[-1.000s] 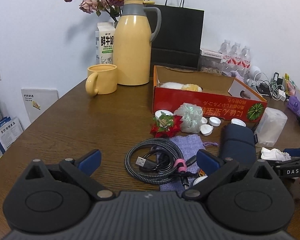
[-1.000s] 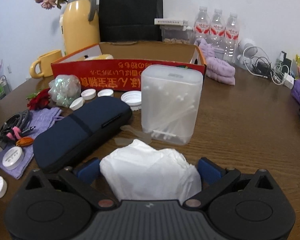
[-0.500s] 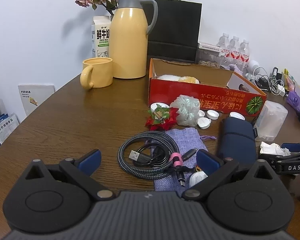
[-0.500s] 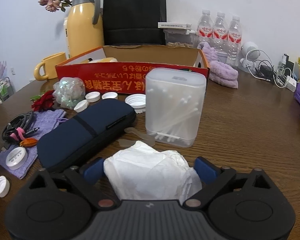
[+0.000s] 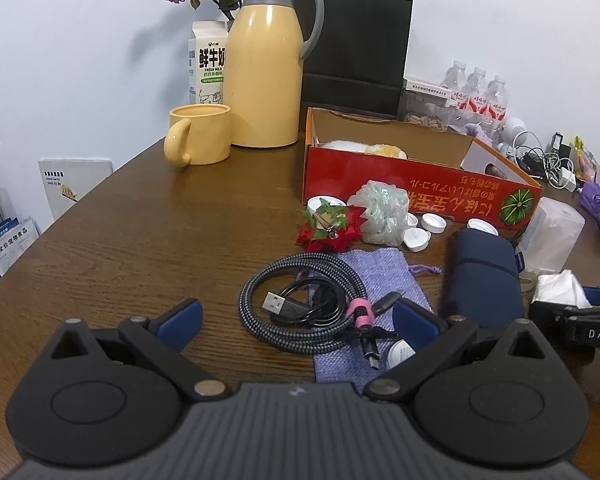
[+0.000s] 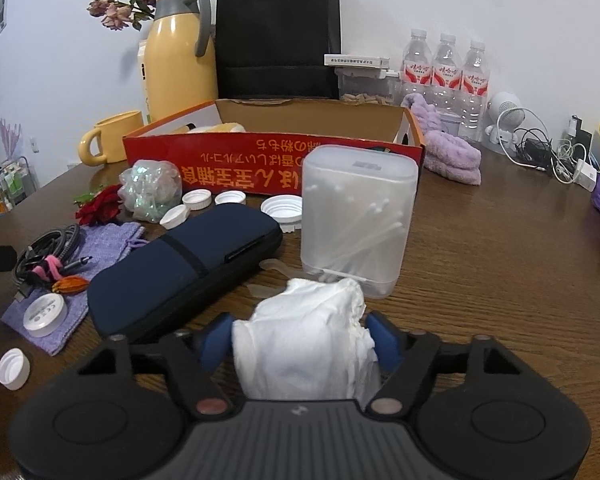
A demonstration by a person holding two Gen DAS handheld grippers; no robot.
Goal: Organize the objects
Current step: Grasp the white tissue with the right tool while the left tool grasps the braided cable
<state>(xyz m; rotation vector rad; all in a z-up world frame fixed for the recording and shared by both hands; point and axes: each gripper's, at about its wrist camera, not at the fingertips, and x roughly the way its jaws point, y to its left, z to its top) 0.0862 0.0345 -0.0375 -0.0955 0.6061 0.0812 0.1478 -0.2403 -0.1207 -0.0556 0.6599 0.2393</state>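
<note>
Your right gripper [image 6: 304, 340], bottom centre, tilts down; jaws just closing, pads squeezing the white tissue wad [image 6: 308, 344]. Left gripper [image 5: 296, 320] gapes wide w/ nothing, over cable coil [image 5: 300, 306] on wood table [image 5: 140, 240].

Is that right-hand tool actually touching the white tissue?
Touching. In the right wrist view both blue pads of the right tool, which has just been closing, press into the sides of the tissue.

The right gripper [image 6: 302, 338] had just been closing its jaws on white tissue [image 6: 308, 344], pads touching it. The left gripper [image 5: 298, 316] stood wide open, empty.
</note>
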